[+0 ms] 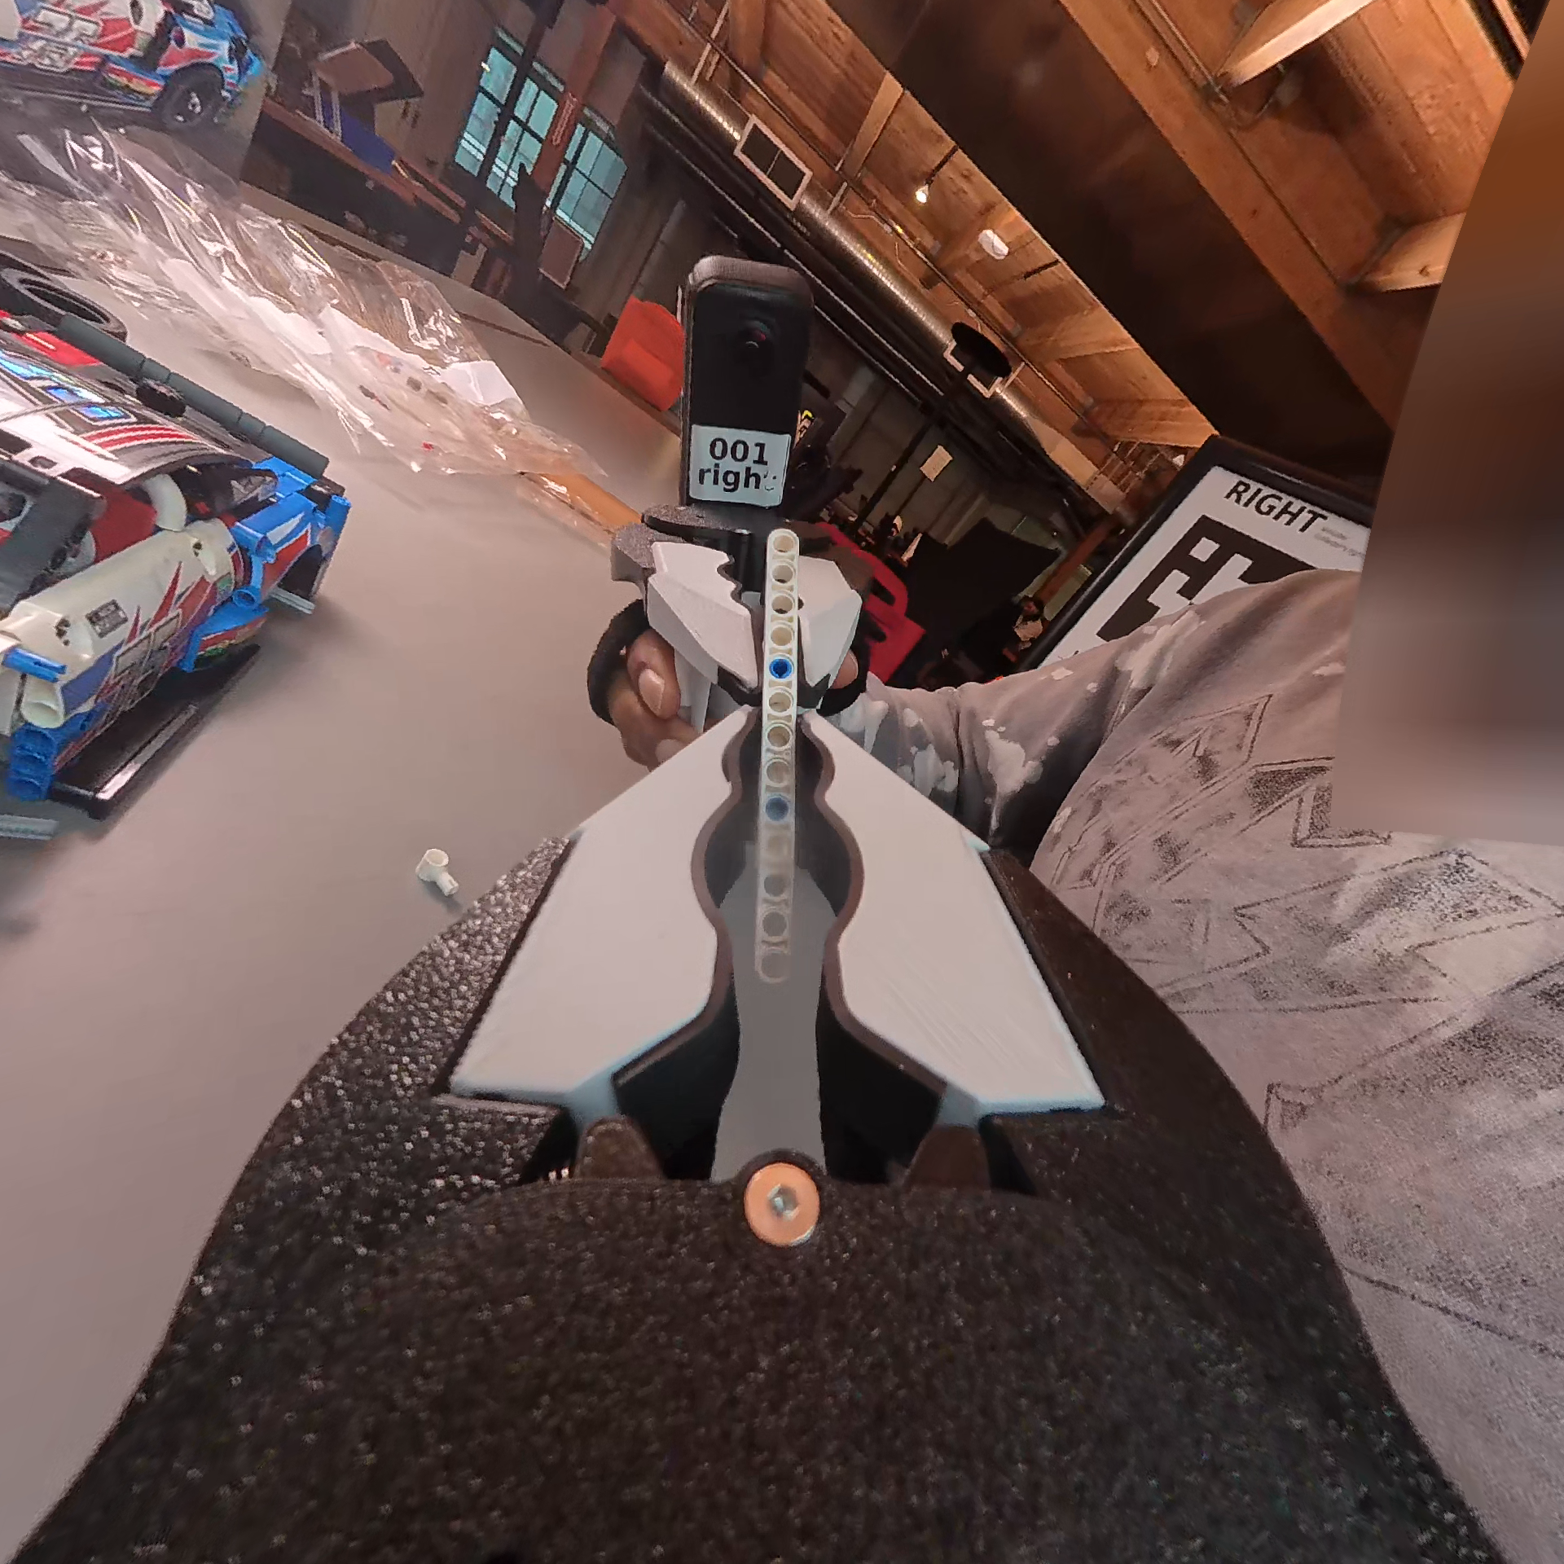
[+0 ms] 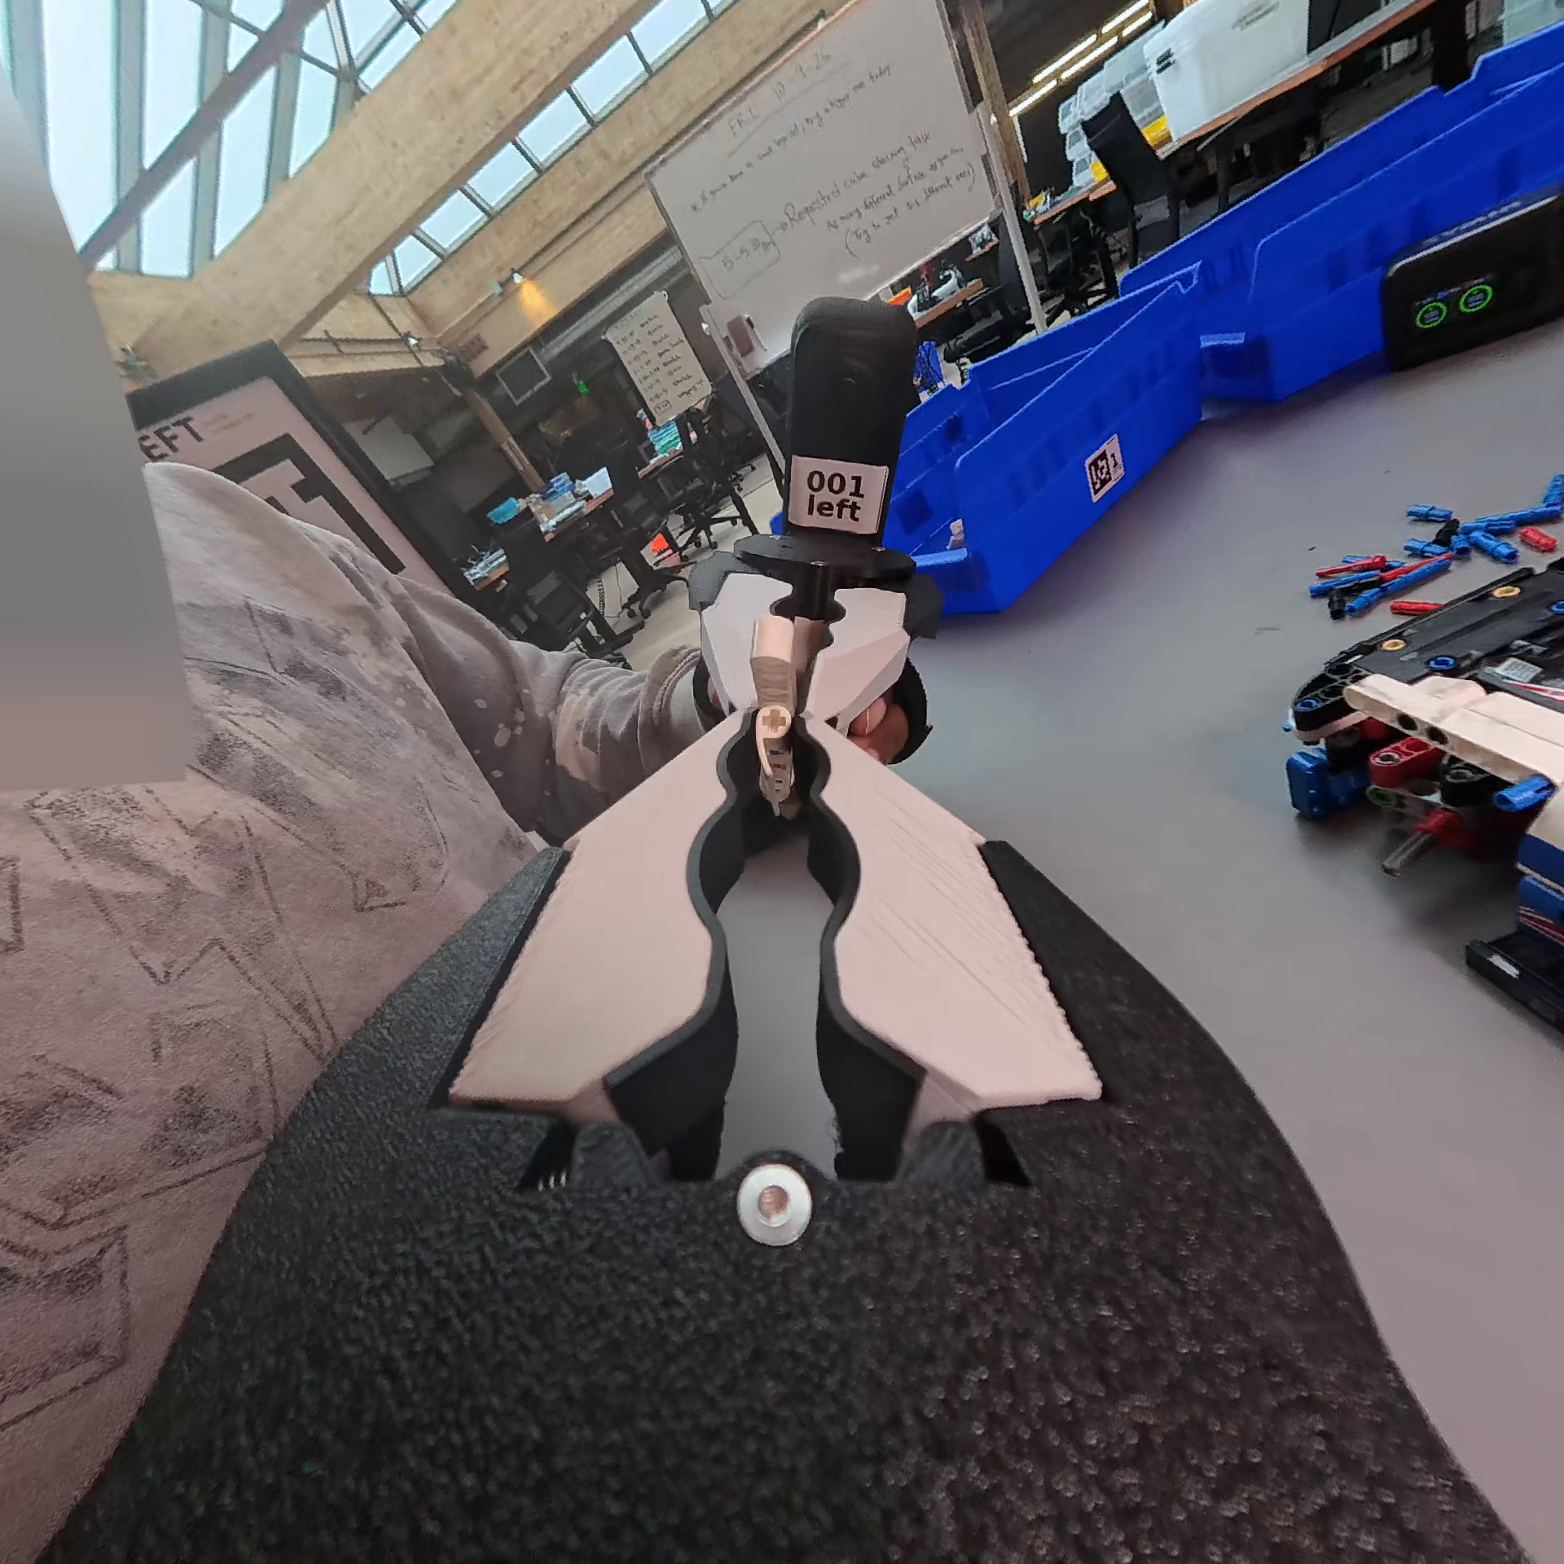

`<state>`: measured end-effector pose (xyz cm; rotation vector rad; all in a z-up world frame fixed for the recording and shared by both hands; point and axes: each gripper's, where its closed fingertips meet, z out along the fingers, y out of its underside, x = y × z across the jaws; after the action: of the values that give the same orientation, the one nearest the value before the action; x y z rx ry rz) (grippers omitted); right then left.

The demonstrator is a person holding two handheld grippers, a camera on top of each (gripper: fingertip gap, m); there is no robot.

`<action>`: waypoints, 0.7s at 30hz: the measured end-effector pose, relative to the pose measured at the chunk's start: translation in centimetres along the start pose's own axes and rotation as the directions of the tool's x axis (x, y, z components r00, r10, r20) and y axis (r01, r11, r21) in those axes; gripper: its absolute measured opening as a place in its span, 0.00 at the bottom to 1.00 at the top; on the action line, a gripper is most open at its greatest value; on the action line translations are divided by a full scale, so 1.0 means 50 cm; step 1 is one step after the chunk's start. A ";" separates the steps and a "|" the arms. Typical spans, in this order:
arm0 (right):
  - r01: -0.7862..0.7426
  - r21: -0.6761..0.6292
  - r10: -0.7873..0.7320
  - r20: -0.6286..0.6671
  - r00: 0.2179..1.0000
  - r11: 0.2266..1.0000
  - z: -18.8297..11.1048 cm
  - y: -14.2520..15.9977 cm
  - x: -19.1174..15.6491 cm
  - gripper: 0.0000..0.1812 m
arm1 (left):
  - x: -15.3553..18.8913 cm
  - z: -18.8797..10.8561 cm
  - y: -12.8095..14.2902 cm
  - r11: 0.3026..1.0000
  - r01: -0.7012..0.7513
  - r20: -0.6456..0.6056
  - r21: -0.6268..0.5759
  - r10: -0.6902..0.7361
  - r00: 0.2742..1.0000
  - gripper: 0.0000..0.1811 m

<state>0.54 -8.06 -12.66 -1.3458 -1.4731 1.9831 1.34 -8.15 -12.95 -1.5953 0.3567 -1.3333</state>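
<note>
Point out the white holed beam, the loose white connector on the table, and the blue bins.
white holed beam (image 1: pixel 779 677), left wrist view, on a blue-filled hole.
loose white connector (image 1: pixel 437 872), left wrist view, on its barrel.
blue bins (image 2: pixel 1058 423), right wrist view, on a side wall.

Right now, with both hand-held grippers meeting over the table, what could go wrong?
1. The left hand-held gripper pinches the long white perforated beam only with its tips; a twist could lever it loose.
2. The right hand-held gripper holds a small white connector piece just as narrowly, and it could pop out, likely onto the grey table.
3. A loose white pin already lies on the table; another stray could be confused with it.
</note>
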 end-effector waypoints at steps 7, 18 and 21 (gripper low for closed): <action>-0.031 0.059 0.030 0.010 0.999 0.998 -0.001 -0.011 0.002 0.03 | -0.001 -0.004 -0.022 0.997 0.005 0.012 0.074 -0.006 1.000 0.01; 0.078 -0.133 -0.090 -0.090 0.992 0.988 0.007 0.039 0.037 0.03 | -0.046 -0.106 -0.101 0.966 0.042 0.097 0.255 -0.069 0.993 0.02; 0.036 -0.087 -0.043 -0.086 0.995 0.996 -0.003 0.033 0.034 0.03 | -0.082 -0.089 -0.061 0.985 0.072 0.164 0.155 -0.097 0.982 0.03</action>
<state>0.25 -7.44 -14.94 -1.4082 -1.5474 1.8316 -5.02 -5.86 -13.26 -1.5999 0.0826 -1.2449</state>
